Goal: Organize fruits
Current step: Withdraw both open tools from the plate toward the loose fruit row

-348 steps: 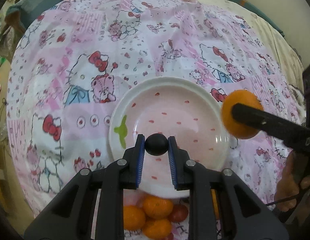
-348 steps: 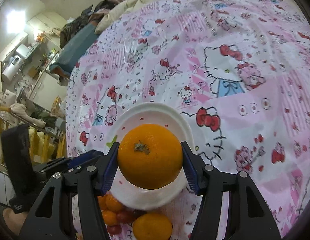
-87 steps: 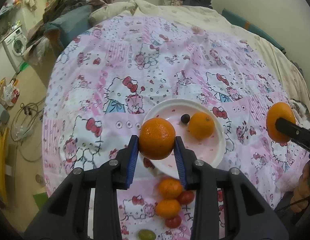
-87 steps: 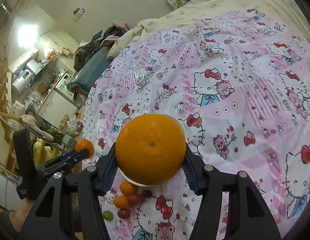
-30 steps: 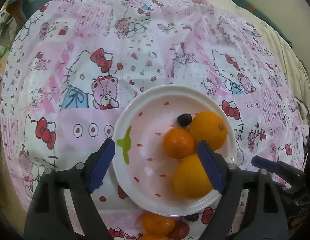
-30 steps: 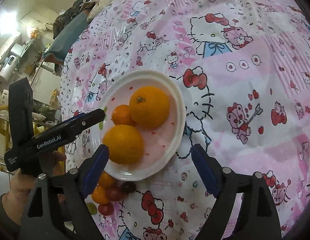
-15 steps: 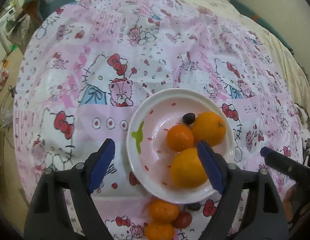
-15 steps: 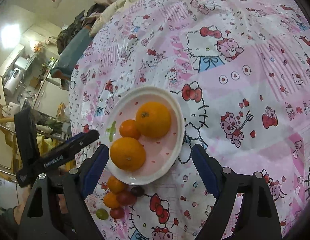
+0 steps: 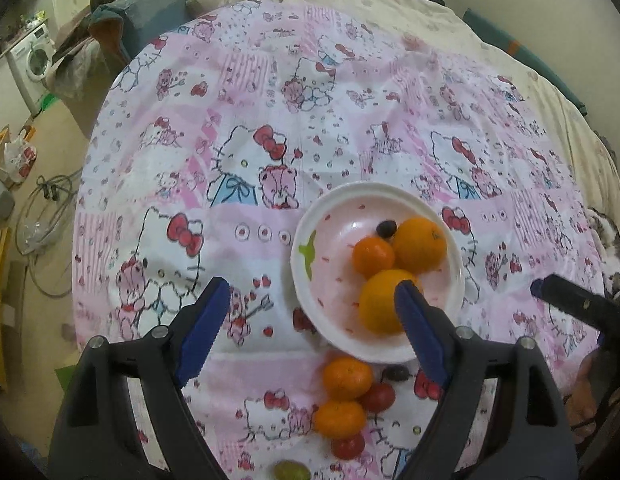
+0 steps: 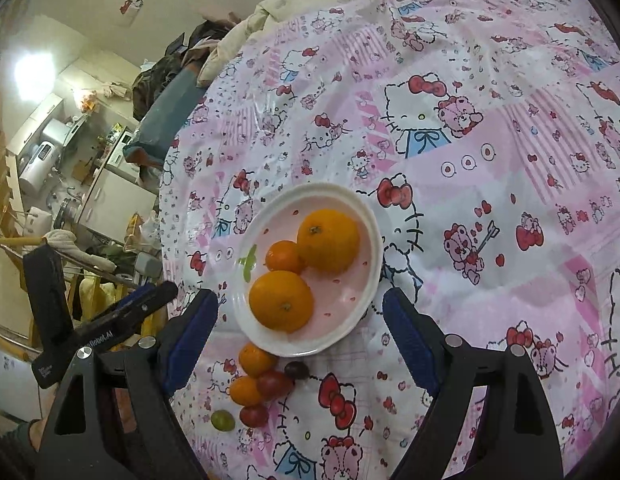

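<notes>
Left wrist view: left gripper [image 9: 312,322] is seen with jaws spread wide, nothing held; the plate [image 9: 310,276] is placed ahead, toward the right finger.
Right wrist view: right gripper [image 10: 299,338] is seen likewise wide apart and empty; the plate [image 10: 370,220] is framed just ahead, between the two fingers.
Plate: white, pink-speckled, rested on the Hello Kitty cloth [image 9: 269,100].
Plate contents: near large orange [image 9: 380,302], partly covered by the right blue pad [image 9: 416,332]; far large orange [image 9: 420,244]; small mandarin [image 9: 373,255] touching both; dark grape [image 9: 386,228] at the far side.
Loose fruit, on cloth beside the plate's near rim: two mandarins [image 9: 347,376] [image 9: 339,419], two red tomatoes [image 9: 377,397] [image 9: 347,446], one dark grape [image 9: 396,373], one green grape [image 9: 290,470].
Loose fruit relative to left gripper: lying between the fingers, nearer than the plate, untouched.
Opposite tool: left gripper [image 10: 149,300] is shown at the left edge of the right wrist view, beside the plate.
</notes>
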Available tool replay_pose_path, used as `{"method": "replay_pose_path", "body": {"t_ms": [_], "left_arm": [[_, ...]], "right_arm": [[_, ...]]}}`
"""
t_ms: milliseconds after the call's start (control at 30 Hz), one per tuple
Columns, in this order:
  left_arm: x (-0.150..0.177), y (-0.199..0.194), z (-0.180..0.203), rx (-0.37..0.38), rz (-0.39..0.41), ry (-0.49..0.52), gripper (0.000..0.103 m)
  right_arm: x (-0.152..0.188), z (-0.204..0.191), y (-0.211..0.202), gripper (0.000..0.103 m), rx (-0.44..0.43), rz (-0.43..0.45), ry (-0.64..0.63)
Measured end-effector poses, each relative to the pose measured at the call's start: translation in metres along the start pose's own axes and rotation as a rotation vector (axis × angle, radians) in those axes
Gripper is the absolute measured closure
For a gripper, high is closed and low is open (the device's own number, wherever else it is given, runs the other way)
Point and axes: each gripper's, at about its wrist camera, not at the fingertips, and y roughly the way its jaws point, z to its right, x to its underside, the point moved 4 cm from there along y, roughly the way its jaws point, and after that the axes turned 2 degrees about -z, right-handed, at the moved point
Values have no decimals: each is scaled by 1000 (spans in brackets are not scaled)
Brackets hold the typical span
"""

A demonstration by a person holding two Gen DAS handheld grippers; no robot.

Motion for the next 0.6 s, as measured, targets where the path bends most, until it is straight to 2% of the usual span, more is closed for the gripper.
{"method": "replay_pose_path", "body": {"t_ms": [600], "left_arm": [[49,-27,-3,10,10,12,21]], "right_arm": [[43,-15,-14,16,-22,-11,-10]]}}
